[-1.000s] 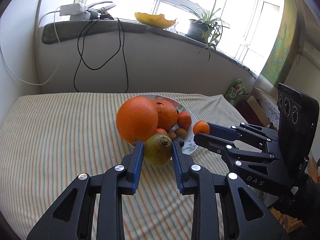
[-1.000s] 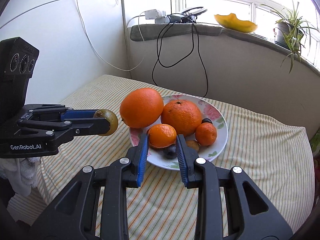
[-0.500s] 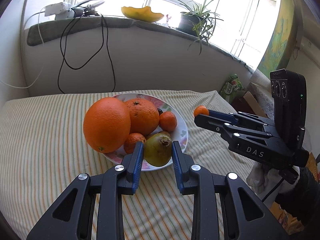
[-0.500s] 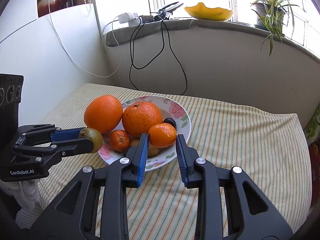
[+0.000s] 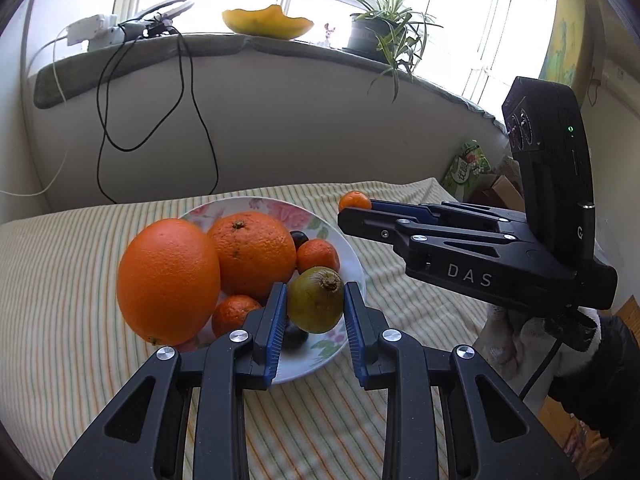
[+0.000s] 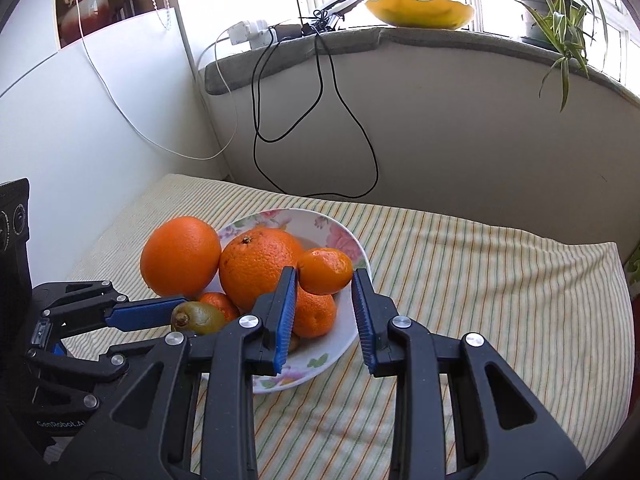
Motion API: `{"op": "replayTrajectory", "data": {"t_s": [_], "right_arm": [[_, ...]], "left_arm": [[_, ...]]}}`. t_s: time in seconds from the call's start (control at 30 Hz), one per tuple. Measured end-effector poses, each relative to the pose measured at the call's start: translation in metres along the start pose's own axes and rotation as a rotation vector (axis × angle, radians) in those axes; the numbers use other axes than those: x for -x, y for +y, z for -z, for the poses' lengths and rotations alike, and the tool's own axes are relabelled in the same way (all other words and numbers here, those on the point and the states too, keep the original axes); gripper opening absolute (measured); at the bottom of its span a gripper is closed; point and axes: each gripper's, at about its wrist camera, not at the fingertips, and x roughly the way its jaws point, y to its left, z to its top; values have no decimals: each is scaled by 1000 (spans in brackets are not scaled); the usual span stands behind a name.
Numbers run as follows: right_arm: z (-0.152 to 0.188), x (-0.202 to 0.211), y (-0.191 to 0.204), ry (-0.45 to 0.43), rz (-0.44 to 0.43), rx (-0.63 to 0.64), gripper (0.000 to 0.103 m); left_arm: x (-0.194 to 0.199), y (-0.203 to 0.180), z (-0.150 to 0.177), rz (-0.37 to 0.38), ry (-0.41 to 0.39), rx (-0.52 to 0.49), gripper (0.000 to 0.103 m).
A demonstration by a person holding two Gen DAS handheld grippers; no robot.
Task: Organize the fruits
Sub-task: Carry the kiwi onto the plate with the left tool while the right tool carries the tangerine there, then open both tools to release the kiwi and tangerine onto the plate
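Plate (image 5: 352, 256) nearer than before

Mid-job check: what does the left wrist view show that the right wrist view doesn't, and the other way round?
Only the left wrist view: a dark grape behind the small mandarin on the plate, a green packet past the bed's far corner, and the gloved hand holding the right gripper.
Only the right wrist view: a red vase on a shelf at upper left.
Both: the floral plate piled with oranges, the left gripper shut on the kiwi, the right gripper shut on a mandarin, and the striped cloth.
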Motion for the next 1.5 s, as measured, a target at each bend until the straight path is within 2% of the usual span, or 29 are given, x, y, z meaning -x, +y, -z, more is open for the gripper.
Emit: {"op": "replayTrajectory", "data": {"t_s": [0.6,1.0,1.03,1.1,1.43,1.5], "right_arm": [[-15,-39,-4,55,-57,-16,29],[-17,-45,-5,59,-60,-23,30],[-17,-45,-5,60,-58,-22,31],[-16,-45,-6,57,-55,-21,40],[-17,-41,-6,43,-54,-28,47],[-17,-39,-6,39,-52,-31,52]], "left_arm": [[-13,-5,-4,-31,3,-24,27],[-13,-7,-4,-44,1,-23,27],[-13,-6,-4,-44,2,-23,27],[-14,-6,-4,-47,3,-21,27],[-14,-4,-5,-63,4,-17,28],[-14,-5,-5,-68,4,-15,29]]}}
